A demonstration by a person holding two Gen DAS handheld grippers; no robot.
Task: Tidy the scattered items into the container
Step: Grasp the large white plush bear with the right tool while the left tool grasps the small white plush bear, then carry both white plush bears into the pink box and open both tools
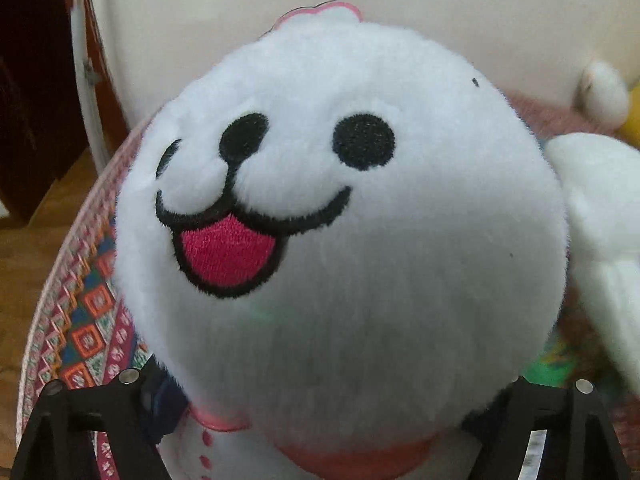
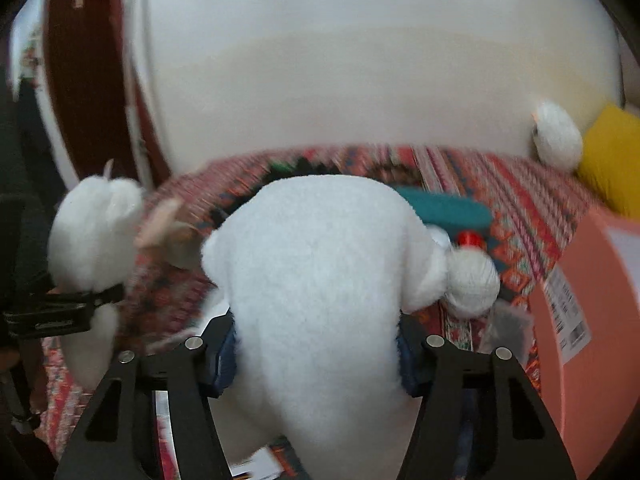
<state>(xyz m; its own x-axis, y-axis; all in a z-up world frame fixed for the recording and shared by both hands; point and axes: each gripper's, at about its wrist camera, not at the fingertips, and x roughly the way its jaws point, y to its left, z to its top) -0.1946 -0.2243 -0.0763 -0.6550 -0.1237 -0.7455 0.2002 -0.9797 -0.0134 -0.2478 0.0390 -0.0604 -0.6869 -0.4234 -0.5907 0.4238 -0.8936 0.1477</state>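
Observation:
In the left wrist view a round white plush toy (image 1: 340, 208) with black eyes and a pink tongue fills the frame. My left gripper (image 1: 320, 396) is shut on its lower body. In the right wrist view my right gripper (image 2: 316, 356) is shut on a second white plush toy (image 2: 320, 264), squeezed between the blue pads (image 2: 224, 356). The smiling plush (image 2: 92, 232) and the left gripper (image 2: 68, 312) show at the left of that view. A salmon-pink box (image 2: 592, 300) with a barcode label stands at the right.
A patterned woven rug (image 2: 520, 200) covers the floor below a pale wall. On it lie a teal item (image 2: 448, 208), a small red piece (image 2: 470, 238) and a white pom-pom (image 2: 474, 280). Farther right lie a white ball (image 2: 558, 140) and a yellow cushion (image 2: 612, 160).

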